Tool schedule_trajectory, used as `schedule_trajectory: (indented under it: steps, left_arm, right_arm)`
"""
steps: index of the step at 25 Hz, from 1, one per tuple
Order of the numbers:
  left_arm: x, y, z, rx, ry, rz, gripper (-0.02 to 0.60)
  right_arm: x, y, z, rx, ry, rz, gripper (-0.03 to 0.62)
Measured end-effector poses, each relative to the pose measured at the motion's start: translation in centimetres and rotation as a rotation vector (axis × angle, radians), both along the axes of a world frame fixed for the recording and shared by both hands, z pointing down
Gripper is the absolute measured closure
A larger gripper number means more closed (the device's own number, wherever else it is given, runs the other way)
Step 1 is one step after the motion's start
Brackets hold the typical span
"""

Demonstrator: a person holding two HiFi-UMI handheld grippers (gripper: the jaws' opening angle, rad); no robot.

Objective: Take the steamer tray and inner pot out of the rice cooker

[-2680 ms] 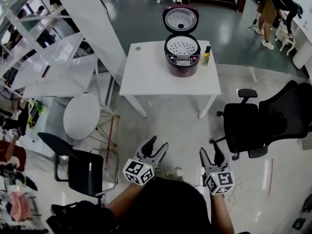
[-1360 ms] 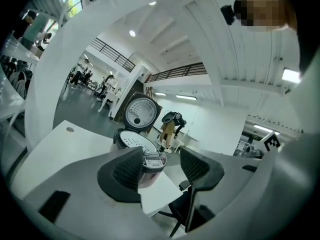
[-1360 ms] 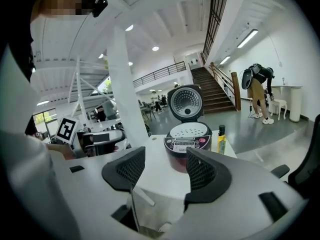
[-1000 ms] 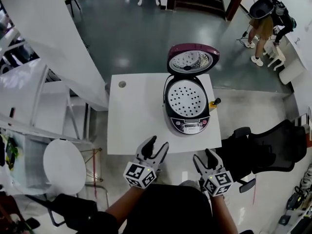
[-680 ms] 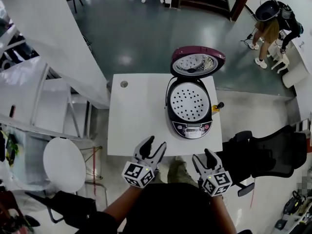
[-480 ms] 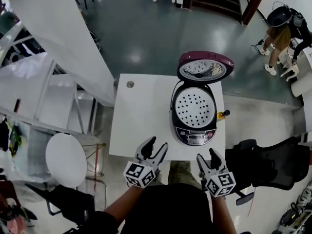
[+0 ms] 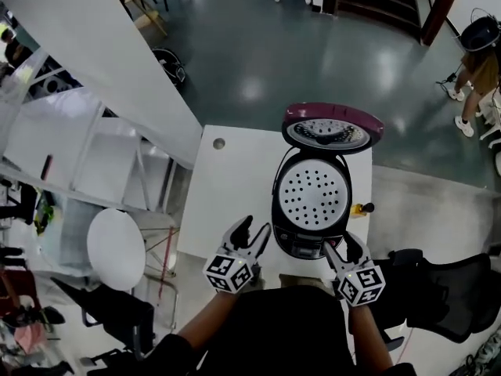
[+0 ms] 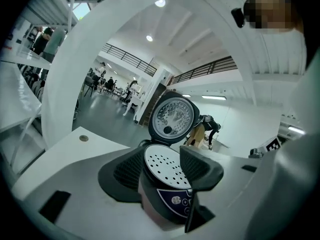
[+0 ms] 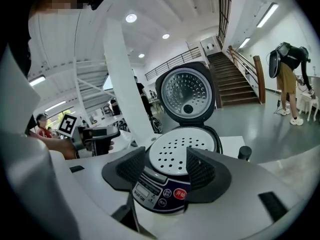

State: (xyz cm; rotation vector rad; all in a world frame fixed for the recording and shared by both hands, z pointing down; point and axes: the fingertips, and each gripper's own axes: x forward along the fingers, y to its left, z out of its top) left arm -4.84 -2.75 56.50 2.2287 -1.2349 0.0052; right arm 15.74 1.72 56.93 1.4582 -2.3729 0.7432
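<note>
Maroon rice cooker (image 7: 300,244) sits open on the white table (image 7: 227,198), steamer tray (image 7: 313,197) inside; left gripper (image 7: 254,227) and right gripper (image 7: 342,245) hover before it, jaws wide, empty.

Bench (image 7: 227,194): the rice cooker (image 7: 300,244) is set on its right part.
Steamer tray (image 7: 313,197): seated in the cooker's top.
Lid (image 7: 333,129): raised at the far side.
Bottle (image 7: 362,207): placed just right of the cooker.
Left hand-held gripper (image 7: 254,227): held near-left of the cooker.
Right hand-held gripper (image 7: 342,245): held near-right of it.
</note>
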Motion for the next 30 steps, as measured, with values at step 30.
schedule_trajectory:
  steps: [30]
  left_arm:
    - [7.7,-10.8,9.7,-0.232,-0.342,0.053,0.368]
  right_arm:
    - [6.2,-13.7,9.6,-0.137,0.274,0.006,0.365]
